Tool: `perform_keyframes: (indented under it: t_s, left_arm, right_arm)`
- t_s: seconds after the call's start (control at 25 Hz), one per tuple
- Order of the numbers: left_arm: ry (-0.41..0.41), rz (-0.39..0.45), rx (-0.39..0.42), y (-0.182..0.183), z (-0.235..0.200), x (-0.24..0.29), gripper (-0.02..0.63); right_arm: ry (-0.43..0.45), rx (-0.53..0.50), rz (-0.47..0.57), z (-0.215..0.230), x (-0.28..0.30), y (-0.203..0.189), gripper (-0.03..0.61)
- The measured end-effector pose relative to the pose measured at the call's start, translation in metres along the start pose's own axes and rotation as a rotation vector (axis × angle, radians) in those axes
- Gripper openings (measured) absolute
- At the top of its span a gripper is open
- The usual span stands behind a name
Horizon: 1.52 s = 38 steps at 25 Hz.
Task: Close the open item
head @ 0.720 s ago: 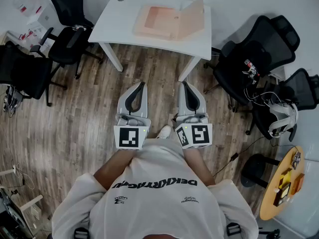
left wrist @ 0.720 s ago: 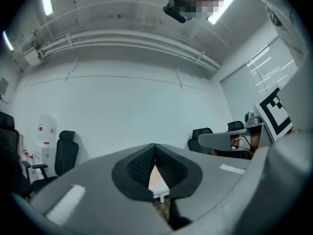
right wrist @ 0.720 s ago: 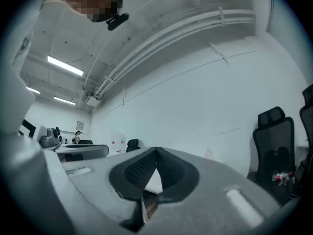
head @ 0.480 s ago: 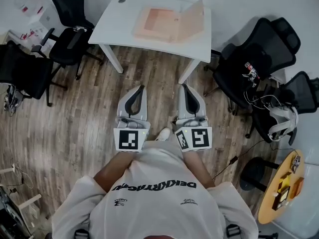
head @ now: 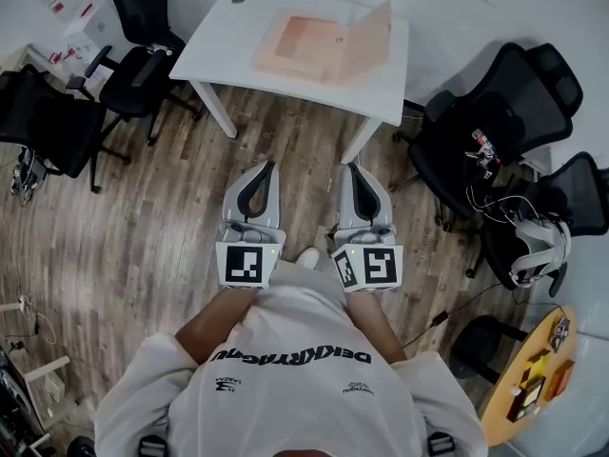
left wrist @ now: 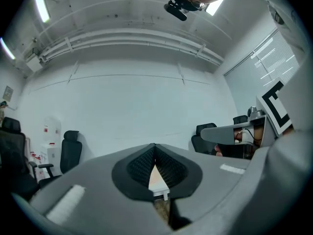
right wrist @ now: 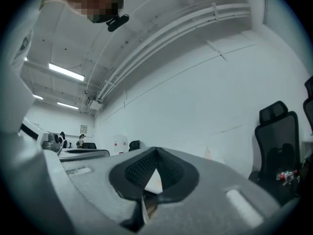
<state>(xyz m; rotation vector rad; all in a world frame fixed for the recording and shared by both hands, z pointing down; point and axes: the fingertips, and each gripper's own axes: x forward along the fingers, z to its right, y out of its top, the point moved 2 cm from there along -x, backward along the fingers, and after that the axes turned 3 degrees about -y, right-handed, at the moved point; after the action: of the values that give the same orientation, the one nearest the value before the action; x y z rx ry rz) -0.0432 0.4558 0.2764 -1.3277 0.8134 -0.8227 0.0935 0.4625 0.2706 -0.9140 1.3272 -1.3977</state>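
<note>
The person stands on the wooden floor (head: 162, 227), well short of the white desk (head: 228, 50), with both grippers held low and close to the body, pointing toward the desk. The left gripper (head: 267, 166) has its fingers (left wrist: 139, 165) pressed together at the tips with nothing between them. The right gripper (head: 349, 168) is likewise closed tight and empty, its fingers (right wrist: 139, 168) meeting at a point. On the desk, well apart from both grippers, lies the flat peach box (head: 300, 44), open, its lid (head: 368, 36) standing up along the right side. Black office chairs (head: 476, 131) flank the desk.
</note>
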Motion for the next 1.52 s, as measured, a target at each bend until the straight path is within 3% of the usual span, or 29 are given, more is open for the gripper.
perform_keyframes:
  t_s: [0.44,0.72,1.52]
  left_arm:
    - [-0.006,-0.006,0.004,0.002,0.018,0.021,-0.011]
    - [-0.017,0.002,-0.025,-0.011,0.005,0.044,-0.012]
    - [-0.007,-0.03,-0.078,-0.049,-0.112,0.184,-0.012]
  right_arm:
    - [-0.019,0.018,-0.013,0.027,0.0,-0.004,0.0]
    - [-0.012,-0.02,-0.02,0.03,0.029,-0.01,0.0]
    - [-0.041,-0.018,-0.086,0.053,0.206,-0.053,0.0]
